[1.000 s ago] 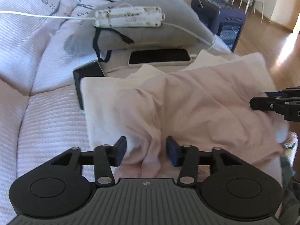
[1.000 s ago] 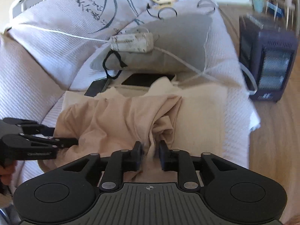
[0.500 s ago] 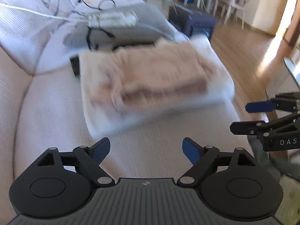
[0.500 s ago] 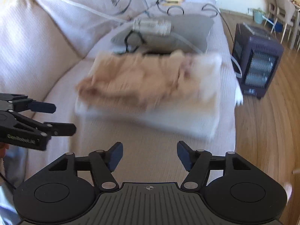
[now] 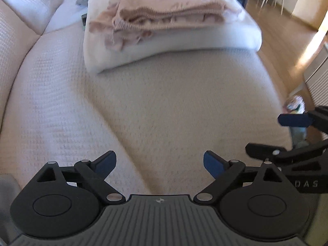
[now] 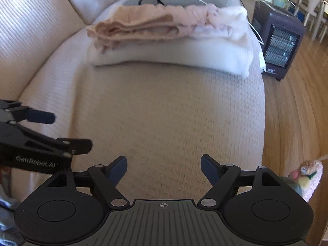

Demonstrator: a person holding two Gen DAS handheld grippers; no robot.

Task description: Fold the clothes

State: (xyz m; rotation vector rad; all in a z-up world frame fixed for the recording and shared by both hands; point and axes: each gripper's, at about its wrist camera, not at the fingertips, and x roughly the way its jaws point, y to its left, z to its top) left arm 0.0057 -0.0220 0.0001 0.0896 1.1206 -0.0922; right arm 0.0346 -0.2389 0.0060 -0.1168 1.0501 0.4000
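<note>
Left wrist view is showing the left gripper (image 5: 160, 163) and right gripper (image 6: 164, 167) both opening, nothing between them, while the folded pink knit garment (image 5: 164, 10) is lying far off on a white folded towel (image 5: 184, 41); reaching for the next piece wants low, wide jaws.

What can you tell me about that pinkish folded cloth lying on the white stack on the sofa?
The pink folded garment is soft, thin fabric, dusty pink to peach, folded into a flat, wide bundle of several layers. A gathered, ruffled hem runs along its near edge, and its left end is rumpled and slightly loose. It lies flat on top of a thicker white folded towel or blanket, which sits on the cream textured sofa seat. Neither gripper touches it; both are well short of it.
</note>
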